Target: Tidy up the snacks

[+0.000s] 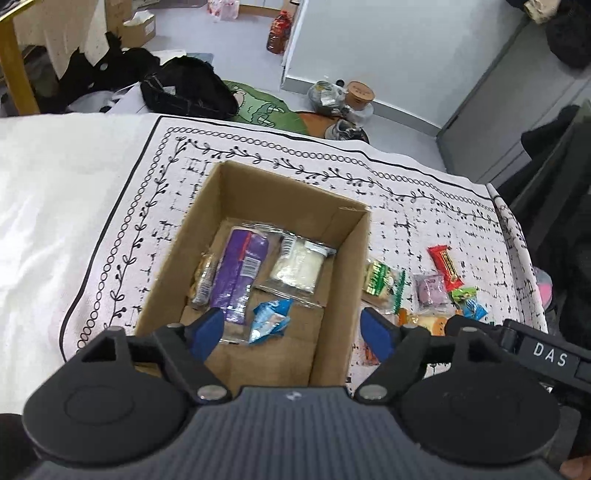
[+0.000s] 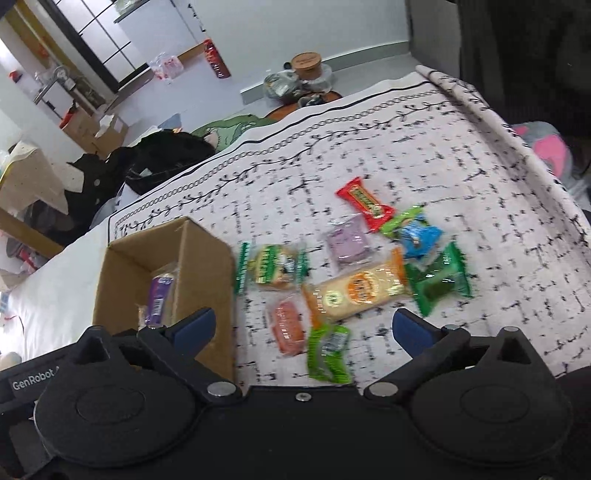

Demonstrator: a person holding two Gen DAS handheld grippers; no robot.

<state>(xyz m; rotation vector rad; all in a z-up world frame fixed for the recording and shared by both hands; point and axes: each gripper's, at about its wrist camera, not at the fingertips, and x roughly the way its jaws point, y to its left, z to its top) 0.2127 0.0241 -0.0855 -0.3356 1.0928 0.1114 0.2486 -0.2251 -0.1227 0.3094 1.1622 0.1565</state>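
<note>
An open cardboard box (image 1: 354,236) stands on a patterned cloth (image 1: 424,214). In it lie a purple packet (image 1: 240,273), a clear bag of white snack (image 1: 295,269), a blue wrapper (image 1: 269,321) and a tan bar (image 1: 203,277). My left gripper (image 1: 293,330) is open and empty above the box's near end. Right of the box (image 2: 207,266) lie several loose snacks: a red bar (image 2: 365,206), a purple packet (image 2: 349,243), a large orange-labelled packet (image 2: 354,291), green wrappers (image 2: 328,350). My right gripper (image 2: 303,328) is open and empty above them.
The cloth (image 2: 480,184) ends at a rolled edge on the right (image 2: 517,147). Plain white sheet (image 1: 55,203) lies left of the box. Beyond the table are black bags (image 1: 184,88), a red bottle (image 1: 279,33), a round wooden container (image 1: 358,92) and cardboard boxes (image 2: 96,133).
</note>
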